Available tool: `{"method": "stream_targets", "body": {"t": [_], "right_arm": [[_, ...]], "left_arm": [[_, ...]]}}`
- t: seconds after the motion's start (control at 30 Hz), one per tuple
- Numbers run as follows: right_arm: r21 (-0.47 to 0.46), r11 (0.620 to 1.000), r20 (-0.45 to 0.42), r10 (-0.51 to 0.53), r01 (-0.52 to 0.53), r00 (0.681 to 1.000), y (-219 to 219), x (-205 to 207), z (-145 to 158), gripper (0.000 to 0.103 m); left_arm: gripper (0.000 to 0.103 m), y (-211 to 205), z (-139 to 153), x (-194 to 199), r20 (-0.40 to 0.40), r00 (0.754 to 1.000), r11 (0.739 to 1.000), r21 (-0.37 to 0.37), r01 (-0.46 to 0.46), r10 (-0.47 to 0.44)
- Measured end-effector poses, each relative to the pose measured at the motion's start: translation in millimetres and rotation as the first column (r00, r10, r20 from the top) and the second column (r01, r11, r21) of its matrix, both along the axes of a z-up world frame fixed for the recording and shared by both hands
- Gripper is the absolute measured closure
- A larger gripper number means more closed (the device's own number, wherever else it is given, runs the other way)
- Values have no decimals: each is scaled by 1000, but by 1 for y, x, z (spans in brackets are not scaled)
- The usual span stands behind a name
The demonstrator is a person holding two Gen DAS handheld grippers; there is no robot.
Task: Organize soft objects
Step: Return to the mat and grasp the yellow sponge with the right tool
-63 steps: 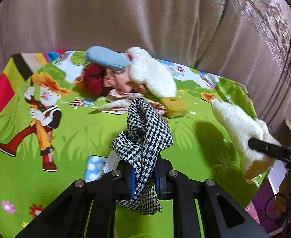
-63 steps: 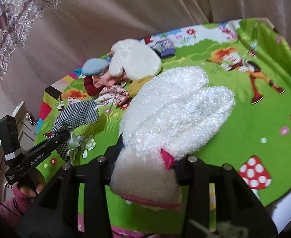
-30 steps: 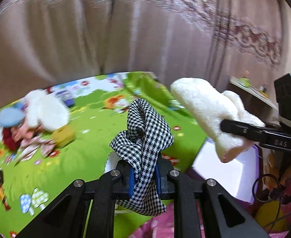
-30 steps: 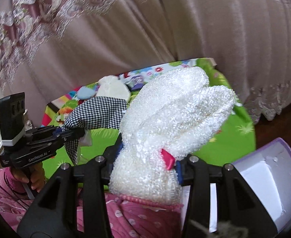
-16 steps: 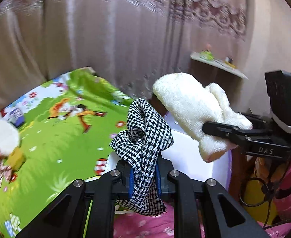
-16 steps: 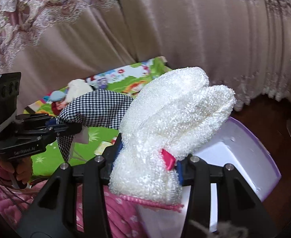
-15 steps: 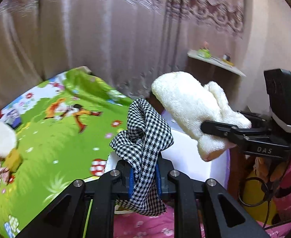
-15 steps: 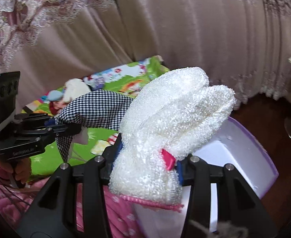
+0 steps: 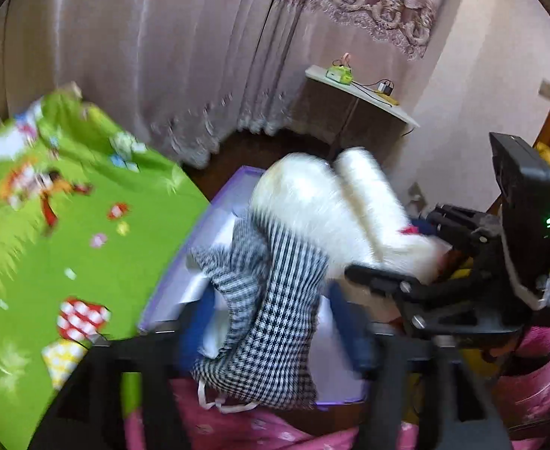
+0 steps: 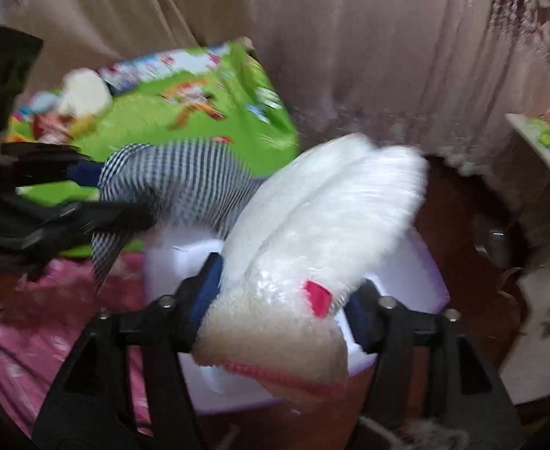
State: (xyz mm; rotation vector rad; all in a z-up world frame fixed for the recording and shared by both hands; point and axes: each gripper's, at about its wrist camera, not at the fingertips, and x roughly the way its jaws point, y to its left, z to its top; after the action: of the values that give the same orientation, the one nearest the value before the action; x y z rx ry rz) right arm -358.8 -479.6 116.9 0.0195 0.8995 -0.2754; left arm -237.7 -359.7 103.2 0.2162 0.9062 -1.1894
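Both views are motion-blurred. My left gripper (image 9: 271, 333) stands open; the black-and-white checked cloth (image 9: 271, 311) hangs loose between its spread jaws, over the white box with a purple rim (image 9: 200, 225). My right gripper (image 10: 286, 300) is also spread open, with the fluffy white mitten (image 10: 312, 225) loose between its jaws above the same box (image 10: 185, 258). The mitten (image 9: 327, 206) and right gripper (image 9: 417, 262) show at the right of the left wrist view. The checked cloth (image 10: 185, 183) and left gripper (image 10: 98, 195) show at the left of the right wrist view.
The green cartoon-print bed cover (image 9: 50, 243) lies to the left, with a pile of soft toys (image 10: 72, 105) at its far end. Pink-beige curtains (image 9: 162, 56) hang behind. A small table (image 9: 357, 90) stands at the right. Pink-clad legs (image 10: 50, 318) are below.
Both grippers have swung from the bed to over the box and tipped down. Their jaws have opened, and the checked cloth and the mitten have come loose.
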Motion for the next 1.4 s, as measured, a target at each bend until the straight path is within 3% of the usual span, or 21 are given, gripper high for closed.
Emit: {"method": "stream_targets", "body": {"t": [0.1,0.23,0.3,0.4,0.53,0.7,0.73,0.77,0.87,0.97,1.03,1.27,1.4], "right_arm": [[-107,991,-10,-84,82,996,-10,-2,7,29],[-70,995,60,-60,64,996,-4,-2,23,28],[-66,998,85,-15,21,996,8,3,28,27],[-34,998,98,56,-53,994,33,24,28,23],[54,976,62,209,-213,976,82,62,17,23],[128,910,31,394,-395,919,152,110,-5,23],[129,899,26,419,-419,908,166,119,-10,22],[131,888,22,443,-442,896,177,128,-14,22],[186,848,-1,505,-496,863,205,164,-31,22],[282,825,2,509,-489,861,219,202,-45,22],[322,826,21,483,-463,876,226,229,-54,22],[362,840,71,408,-404,910,252,314,-69,22],[501,814,69,302,-295,951,264,367,-72,22]], "left_arm": [[30,16,-4,16,-12,997,997,-12,-71,71],[28,60,-5,42,101,969,974,11,-227,225],[28,94,-11,61,146,934,942,34,-335,327],[27,148,-25,93,133,873,874,73,-480,469],[27,233,-48,126,129,744,737,104,-668,656],[27,333,-76,151,189,546,531,124,-838,816],[27,347,-80,151,191,520,504,127,-854,833],[27,365,-84,155,191,479,462,128,-878,857],[27,402,-91,159,166,399,383,120,-916,902],[26,430,-95,160,75,338,332,79,-940,938],[20,437,-95,157,23,321,320,37,-947,947],[15,435,-94,154,-1,333,333,7,-943,943],[12,437,-95,157,-19,344,344,-3,-939,939]]}}
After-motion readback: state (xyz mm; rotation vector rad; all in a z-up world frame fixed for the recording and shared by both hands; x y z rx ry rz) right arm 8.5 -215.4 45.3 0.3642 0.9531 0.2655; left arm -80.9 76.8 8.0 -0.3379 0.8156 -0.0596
